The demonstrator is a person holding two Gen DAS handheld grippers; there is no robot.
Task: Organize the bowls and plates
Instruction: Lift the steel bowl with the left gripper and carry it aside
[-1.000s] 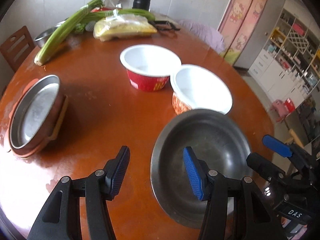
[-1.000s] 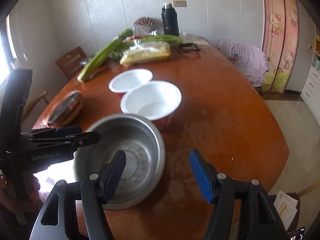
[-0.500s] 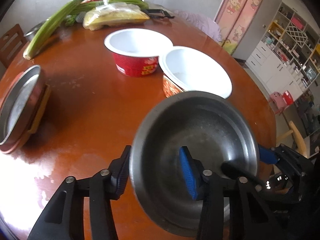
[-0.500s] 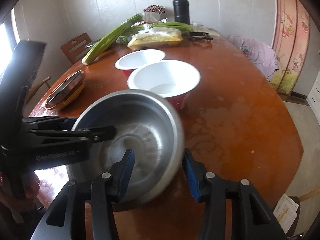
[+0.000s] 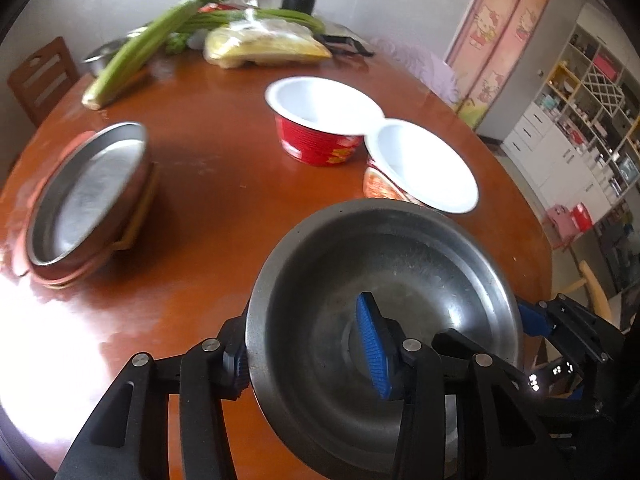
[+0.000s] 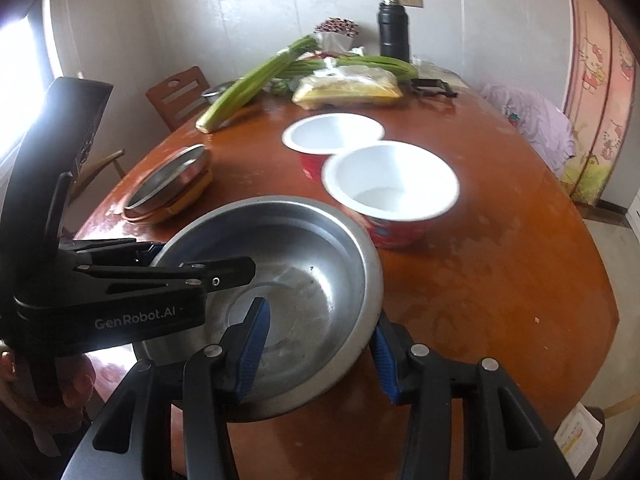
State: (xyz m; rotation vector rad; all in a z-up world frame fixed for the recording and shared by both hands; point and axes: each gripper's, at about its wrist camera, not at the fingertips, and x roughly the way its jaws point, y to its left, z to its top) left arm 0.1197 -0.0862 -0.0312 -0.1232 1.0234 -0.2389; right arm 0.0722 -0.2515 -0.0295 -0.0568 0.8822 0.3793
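Left wrist view: the steel bowl (image 5: pixel 400 292) sits near the tabletop's (image 5: pixel 224 184) near edge, just in front of two red bowls with white insides. The left gripper (image 5: pixel 308 344) pinches the bowl's left wall, one pad outside the rim and the blue pad (image 5: pixel 372 344) inside. The right gripper (image 5: pixel 560 332) shows at the opposite rim.

Right wrist view: the right gripper (image 6: pixel 320 344) pinches the bowl's right wall in the same manner, one pad inside, one outside. Both tongs are pressed onto the rim, not spread. Whether the bowl's base has left the tabletop cannot be told.

Step in hand, as judged: a two-point carry of the steel bowl toward a stack.

1. Keep both grips at equal pressure. The wall is thin, smooth metal and will likely slide between the pads if one side slackens.
2. Raise both hands together, holding the rim level. Uneven lift would twist the bowl against the pads.
3. Clear the nearer red bowl (image 5: pixel 424 168), which stands just beside the far rim, before moving sideways.
4. The likely destination is the stack of metal plates (image 5: pixel 88 200) near the tabletop's left edge, or the red bowls; the pictures do not settle which.
5. Lower until the base bears fully, then release both sides together.
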